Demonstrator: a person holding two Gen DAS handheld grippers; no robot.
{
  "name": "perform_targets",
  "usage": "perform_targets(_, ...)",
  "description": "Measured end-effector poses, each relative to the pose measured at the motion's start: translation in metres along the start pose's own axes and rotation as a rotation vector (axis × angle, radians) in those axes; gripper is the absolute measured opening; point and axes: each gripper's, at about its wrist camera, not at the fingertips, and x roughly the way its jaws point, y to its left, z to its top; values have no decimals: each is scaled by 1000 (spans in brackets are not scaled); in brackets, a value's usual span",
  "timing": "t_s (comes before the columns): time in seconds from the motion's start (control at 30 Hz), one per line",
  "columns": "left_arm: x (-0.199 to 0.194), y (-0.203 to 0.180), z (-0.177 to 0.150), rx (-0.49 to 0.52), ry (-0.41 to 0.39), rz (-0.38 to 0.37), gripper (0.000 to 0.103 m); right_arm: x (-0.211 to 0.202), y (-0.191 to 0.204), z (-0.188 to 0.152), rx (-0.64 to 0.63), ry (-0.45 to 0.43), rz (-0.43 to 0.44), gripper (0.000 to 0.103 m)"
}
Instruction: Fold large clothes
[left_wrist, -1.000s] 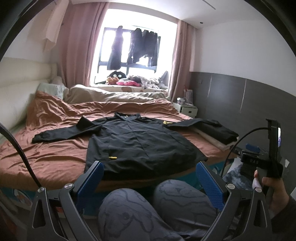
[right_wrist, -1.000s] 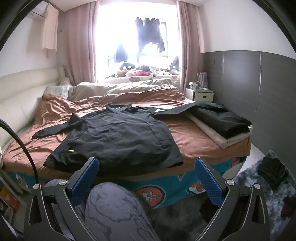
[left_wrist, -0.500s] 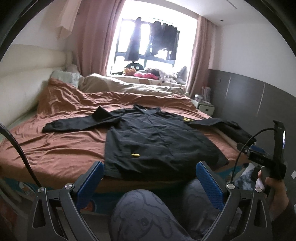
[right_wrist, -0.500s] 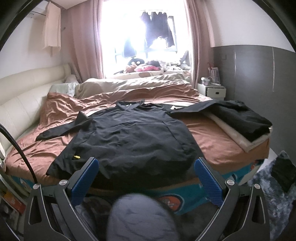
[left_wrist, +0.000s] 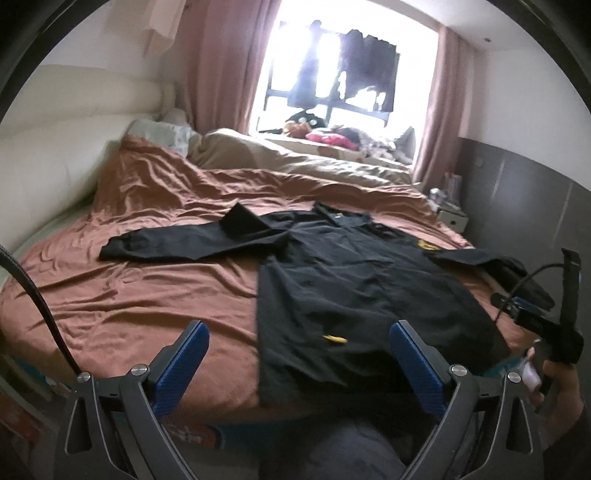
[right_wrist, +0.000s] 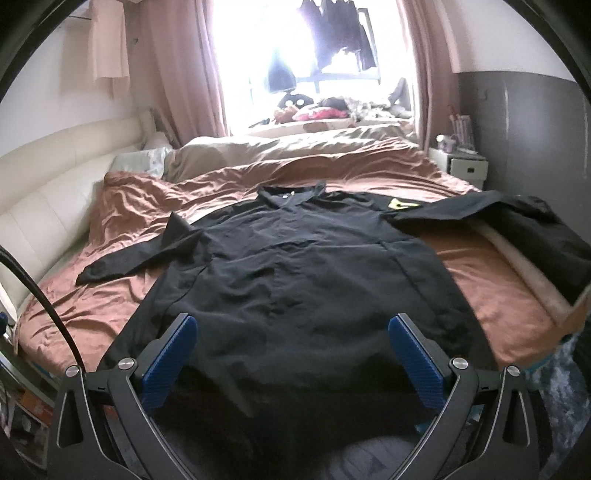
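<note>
A large black long-sleeved jacket (left_wrist: 354, 284) lies spread flat on the brown bedsheet (left_wrist: 129, 295), collar toward the window, both sleeves stretched out sideways. It also shows in the right wrist view (right_wrist: 295, 280). My left gripper (left_wrist: 299, 343) is open and empty, just above the bed's near edge at the jacket's left hem. My right gripper (right_wrist: 291, 339) is open and empty over the jacket's hem. The right gripper's handle and the hand on it show in the left wrist view (left_wrist: 550, 332).
A folded dark garment (right_wrist: 532, 229) lies on a cream pad at the bed's right edge. A beige duvet (right_wrist: 295, 147) and pillows lie at the far end. A white nightstand (right_wrist: 461, 166) stands at the right. Clothes hang at the window (left_wrist: 343, 81).
Both grippers have moved forward and up toward the bed. The jacket fills more of both views, and my knees have dropped nearly out of view. Both stay open.
</note>
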Motion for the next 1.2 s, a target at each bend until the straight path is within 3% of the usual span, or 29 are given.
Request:
perform_targets(0.33,71,81,29,-72,73,104,87,70,3,36,36,105,71,103)
perform_targets(0.67,136,190,54,-264,131,174,67,129,20,81,-19,145,105,103)
perform_targets(0.9,179,248,69,-430,156,154,58,170,48,102,-86,190,166,77)
perform_targets(1.2,255,306,69,-619,222,188,58,239,79,126,-156,246,213,68)
